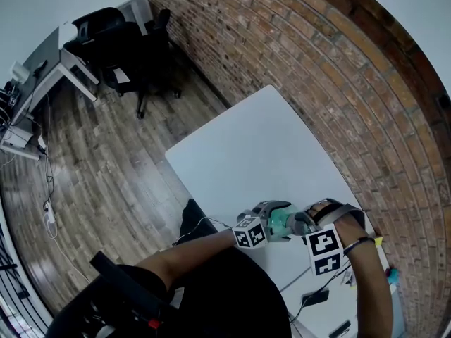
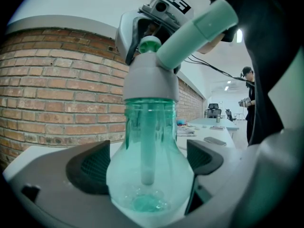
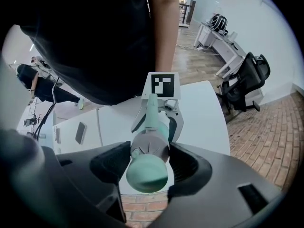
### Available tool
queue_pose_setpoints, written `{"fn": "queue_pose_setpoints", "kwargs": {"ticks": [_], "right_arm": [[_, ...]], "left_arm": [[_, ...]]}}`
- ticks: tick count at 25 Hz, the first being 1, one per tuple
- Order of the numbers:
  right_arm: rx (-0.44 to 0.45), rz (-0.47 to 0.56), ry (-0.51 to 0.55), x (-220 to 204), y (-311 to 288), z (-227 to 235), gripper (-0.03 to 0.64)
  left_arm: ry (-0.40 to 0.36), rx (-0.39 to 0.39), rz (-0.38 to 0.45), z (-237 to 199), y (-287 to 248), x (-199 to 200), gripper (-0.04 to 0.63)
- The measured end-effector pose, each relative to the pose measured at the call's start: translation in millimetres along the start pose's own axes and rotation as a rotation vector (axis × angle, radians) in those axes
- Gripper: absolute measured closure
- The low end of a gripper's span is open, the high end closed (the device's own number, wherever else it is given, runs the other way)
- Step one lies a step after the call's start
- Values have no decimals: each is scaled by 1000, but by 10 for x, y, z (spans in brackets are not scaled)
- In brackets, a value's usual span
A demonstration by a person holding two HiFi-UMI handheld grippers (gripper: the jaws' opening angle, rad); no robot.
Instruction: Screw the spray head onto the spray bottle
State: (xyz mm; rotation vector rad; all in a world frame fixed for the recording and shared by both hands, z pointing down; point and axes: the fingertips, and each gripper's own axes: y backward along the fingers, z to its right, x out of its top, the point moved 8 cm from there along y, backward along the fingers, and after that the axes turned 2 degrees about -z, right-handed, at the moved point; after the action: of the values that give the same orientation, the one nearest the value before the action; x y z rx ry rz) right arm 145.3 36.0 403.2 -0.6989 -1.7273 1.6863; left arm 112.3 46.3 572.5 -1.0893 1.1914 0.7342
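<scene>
A clear green spray bottle (image 2: pixel 149 175) stands upright between the jaws of my left gripper (image 2: pixel 145 163), which is shut on its round body. A grey spray head (image 2: pixel 152 80) with a mint-green nozzle (image 2: pixel 197 30) sits on the bottle's neck. My right gripper (image 3: pixel 149 163) comes down from above and is shut on the spray head (image 3: pixel 149 146); below it I see the left gripper (image 3: pixel 156 115). In the head view, both grippers meet over the near part of the white table (image 1: pixel 261 153), the left gripper (image 1: pixel 271 220) beside the right gripper (image 1: pixel 304 224).
A brick wall (image 1: pixel 317 69) runs along the table's far side. Black office chairs (image 1: pixel 134 48) and a desk (image 1: pixel 42 69) stand on the wood floor to the left. A phone (image 3: pixel 80 132), cables and small items (image 1: pixel 317 298) lie on the near table.
</scene>
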Motion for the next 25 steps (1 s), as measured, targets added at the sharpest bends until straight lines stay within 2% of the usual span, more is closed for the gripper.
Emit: {"fn": "queue_pose_setpoints", "kwargs": {"ticks": [11, 18, 25], "right_arm": [[8, -17, -6, 23, -81, 1, 357], [37, 18, -126, -5, -91, 25, 357], [55, 74, -291, -44, -90, 38, 357]], "left_arm": [[5, 3, 0, 7, 14, -7, 109], [5, 6, 3, 7, 7, -7, 109], [6, 6, 3, 2, 6, -7, 109]]}}
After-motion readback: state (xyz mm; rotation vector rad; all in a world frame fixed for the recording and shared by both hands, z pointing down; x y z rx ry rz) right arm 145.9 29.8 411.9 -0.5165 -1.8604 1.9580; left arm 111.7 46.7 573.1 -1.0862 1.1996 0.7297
